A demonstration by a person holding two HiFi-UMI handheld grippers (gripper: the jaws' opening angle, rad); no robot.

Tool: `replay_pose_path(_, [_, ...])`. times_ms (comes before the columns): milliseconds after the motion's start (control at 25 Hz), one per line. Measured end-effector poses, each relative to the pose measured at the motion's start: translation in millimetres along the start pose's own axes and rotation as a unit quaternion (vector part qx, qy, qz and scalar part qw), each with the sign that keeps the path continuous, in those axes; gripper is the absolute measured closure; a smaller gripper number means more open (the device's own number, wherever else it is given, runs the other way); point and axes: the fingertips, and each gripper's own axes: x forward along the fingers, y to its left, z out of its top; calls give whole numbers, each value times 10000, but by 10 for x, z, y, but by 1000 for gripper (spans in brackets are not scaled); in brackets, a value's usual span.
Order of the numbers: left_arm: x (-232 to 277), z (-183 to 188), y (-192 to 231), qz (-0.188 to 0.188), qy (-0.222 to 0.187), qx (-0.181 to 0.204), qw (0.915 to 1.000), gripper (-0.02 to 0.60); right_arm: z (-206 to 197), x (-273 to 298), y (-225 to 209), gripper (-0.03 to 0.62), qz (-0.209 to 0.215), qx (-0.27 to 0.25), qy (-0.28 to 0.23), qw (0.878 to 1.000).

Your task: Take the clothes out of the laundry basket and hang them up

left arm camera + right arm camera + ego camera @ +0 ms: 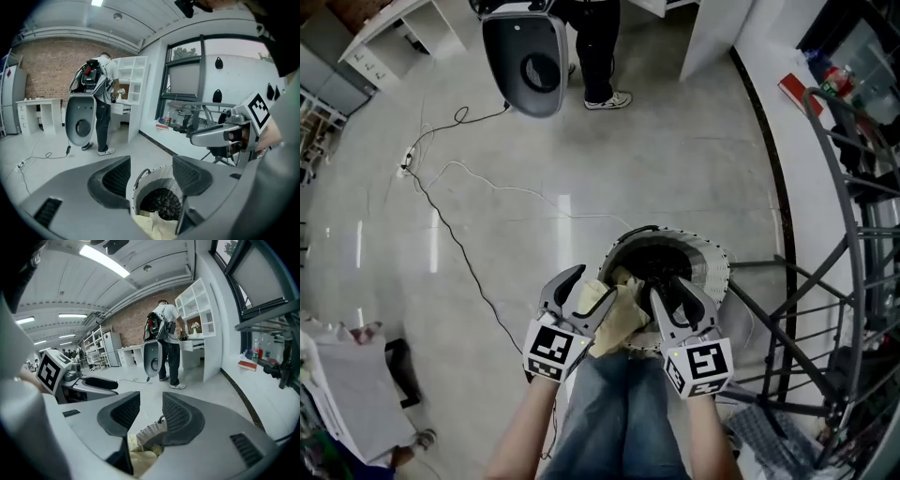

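Holds the left gripper point(151, 161) with jaws spread wide, pads pressing on nothing. Looks through the gap into the laundry basket point(159, 177), white pierced wall and dark inside, with a pale yellow cloth point(152, 227) low at the jaws' roots. Holds the right gripper point(151, 398) just to the right, jaws likewise apart and clamped on nothing, the same cloth bunched below them and a piece of the basket's rim in the gap. From the head view, both side by side and tilted downward: left one at the near-left rim of the basket, right one over its dark opening. Cloth draped over the near rim, between and under the two grippers, close against the left one's inner jaw; touching or not, cannot tell. Nearer still, bare forearms and blue jeans point(623, 412). Just right of the basket, the grey bars of a drying rack point(773, 265), with a checked cloth point(761, 433) on the floor beneath it. Left of the basket, a black cable point(450, 234) across the pale shiny floor. Far off, a standing person point(600, 47) in dark trousers and white shoes, beside a grey oval shell point(530, 61). At far left, white shelving point(394, 37); at far right, a red book point(794, 92) on a ledge.
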Motion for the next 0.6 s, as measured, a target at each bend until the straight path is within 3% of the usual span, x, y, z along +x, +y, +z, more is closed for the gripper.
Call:
replay_pose_path(280, [350, -1007, 129, 155, 340, -402, 9985, 302, -1114, 549, 131, 450, 451, 2, 732, 9963])
replay_pose_path(600, [682, -1600, 143, 153, 490, -566, 9971, 304, -2310, 807, 294, 450, 1056, 80, 1718, 9794])
